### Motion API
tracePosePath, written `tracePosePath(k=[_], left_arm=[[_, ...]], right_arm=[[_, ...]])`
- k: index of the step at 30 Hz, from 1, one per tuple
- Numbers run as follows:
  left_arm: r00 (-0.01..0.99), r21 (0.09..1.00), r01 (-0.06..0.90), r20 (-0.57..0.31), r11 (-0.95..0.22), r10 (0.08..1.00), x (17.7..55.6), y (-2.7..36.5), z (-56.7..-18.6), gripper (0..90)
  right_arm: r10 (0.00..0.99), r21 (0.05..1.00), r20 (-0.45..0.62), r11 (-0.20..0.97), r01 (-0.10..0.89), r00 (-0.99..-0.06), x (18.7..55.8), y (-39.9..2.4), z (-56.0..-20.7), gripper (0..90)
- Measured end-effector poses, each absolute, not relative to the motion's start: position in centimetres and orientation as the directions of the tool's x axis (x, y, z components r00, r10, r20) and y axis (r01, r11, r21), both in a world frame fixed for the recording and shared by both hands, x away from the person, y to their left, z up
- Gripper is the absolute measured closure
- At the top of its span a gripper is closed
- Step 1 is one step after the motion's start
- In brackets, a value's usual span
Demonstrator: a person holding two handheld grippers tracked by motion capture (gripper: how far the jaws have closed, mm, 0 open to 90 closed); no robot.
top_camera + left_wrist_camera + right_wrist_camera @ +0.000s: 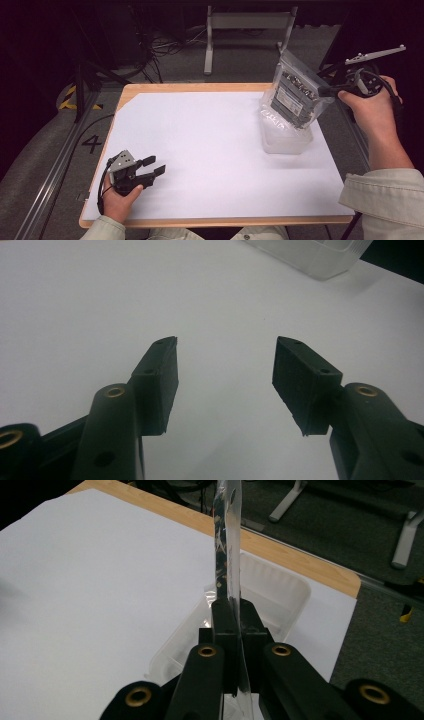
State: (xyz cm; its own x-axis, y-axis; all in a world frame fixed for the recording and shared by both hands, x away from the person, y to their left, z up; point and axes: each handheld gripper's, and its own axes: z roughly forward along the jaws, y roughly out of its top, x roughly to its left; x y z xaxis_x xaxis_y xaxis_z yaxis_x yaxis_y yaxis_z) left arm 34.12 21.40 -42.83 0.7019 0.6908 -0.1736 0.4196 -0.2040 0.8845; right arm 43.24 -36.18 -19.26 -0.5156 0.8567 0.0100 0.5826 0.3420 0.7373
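My left gripper (152,167) rests on the white sheet (200,145), jaws spread and empty, far from the work. My right gripper (325,90) pinches the clear bag (297,90) edge-on, upright, directly above the plastic tub (285,142).

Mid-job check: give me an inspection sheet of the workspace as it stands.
Surface: wooden table under a white sheet.
Job's things: clear plastic bag of dark parts, held above a clear plastic container.
Clutter: nothing seen.
Grippers: right claw shut on the bag's edge; left claw open, holding nothing, low over the sheet.
Cables: black lead at the left claw; loose cables on the floor.
Surroundings: grey floor, metal stand.
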Motion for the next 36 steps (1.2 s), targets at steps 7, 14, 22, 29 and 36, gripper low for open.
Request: tracePosePath(k=[7, 14, 22, 29, 36], left_arm=[[0.700, 0.883, 0.425, -0.180, -0.201, 0.691, 34.1, 21.5, -42.9, 44.6], [0.703, 0.885, 0.418, -0.170, -0.207, 0.690, 34.1, 21.4, -42.9, 44.6], [0.701, 0.884, 0.421, -0.175, -0.204, 0.691, 34.1, 21.5, -42.9, 44.6], [0.700, 0.883, 0.423, -0.178, -0.202, 0.691, 34.0, 21.5, -42.9, 44.6], [0.699, 0.883, 0.422, -0.173, -0.204, 0.694, 34.0, 21.5, -42.9, 44.6]], right_arm=[[0.863, 0.715, 0.006, 0.350, 0.605, -0.506, 44.4, -36.0, -19.4, 89.1], [0.874, 0.683, -0.012, 0.362, 0.634, -0.486, 45.6, -35.8, -19.4, 89.1], [0.881, 0.656, -0.008, 0.362, 0.663, -0.473, 47.0, -35.8, -20.8, 89.1], [0.888, 0.661, 0.024, 0.331, 0.673, -0.460, 47.8, -36.5, -21.6, 89.1], [0.893, 0.674, 0.029, 0.314, 0.668, -0.449, 47.8, -36.9, -22.0, 89.1]])
